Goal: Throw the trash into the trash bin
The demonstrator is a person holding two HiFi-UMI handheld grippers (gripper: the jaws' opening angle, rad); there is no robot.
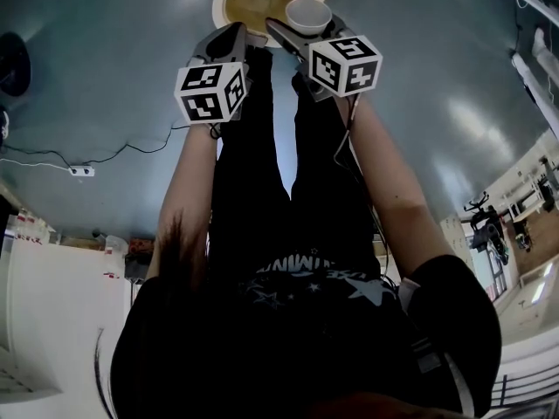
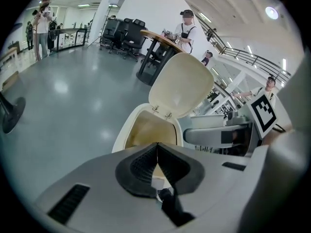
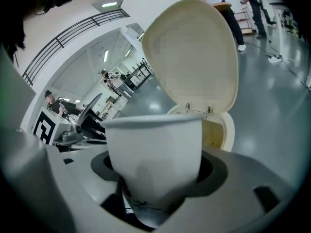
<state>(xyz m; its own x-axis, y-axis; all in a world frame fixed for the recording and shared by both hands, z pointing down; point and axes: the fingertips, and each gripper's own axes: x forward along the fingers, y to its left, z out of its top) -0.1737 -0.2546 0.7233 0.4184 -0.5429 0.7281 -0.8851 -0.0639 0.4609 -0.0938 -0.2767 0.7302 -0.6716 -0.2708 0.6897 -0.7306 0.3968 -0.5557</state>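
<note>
Nearest the camera, the left gripper (image 2: pixel 157 152) has its ridged pads pressed together with nothing between them. The right gripper (image 1: pixel 306 31), just beside it, is clamped on a white paper cup (image 3: pixel 153 154), the pads bearing on the cup's lower wall. The cup stands upright with its mouth open to the head view. In that view both grippers are held level with each other at arm's length, pointing forward and down, a narrow gap between them. The cup sits over the near edge of the bin (image 2: pixel 122 136), inside the line of its rim. The bin is cream with an oval mouth, and a yellowish lining shows inside. Its lid (image 3: pixel 194 52) stands raised on two hinges at the far edge, so the mouth is fully open from the near side. The grey, glossy floor (image 1: pixel 105 59) is bare on both sides of the bin. A thin cable (image 1: pixel 131 151) runs to a power strip (image 1: pixel 81 171) on the floor at the person's left, well apart from the bin. A dark round base (image 2: pixel 9 113) lies further left. Beyond the lid stand a round table (image 2: pixel 158 38), black chairs (image 2: pixel 124 30) and several people.
</note>
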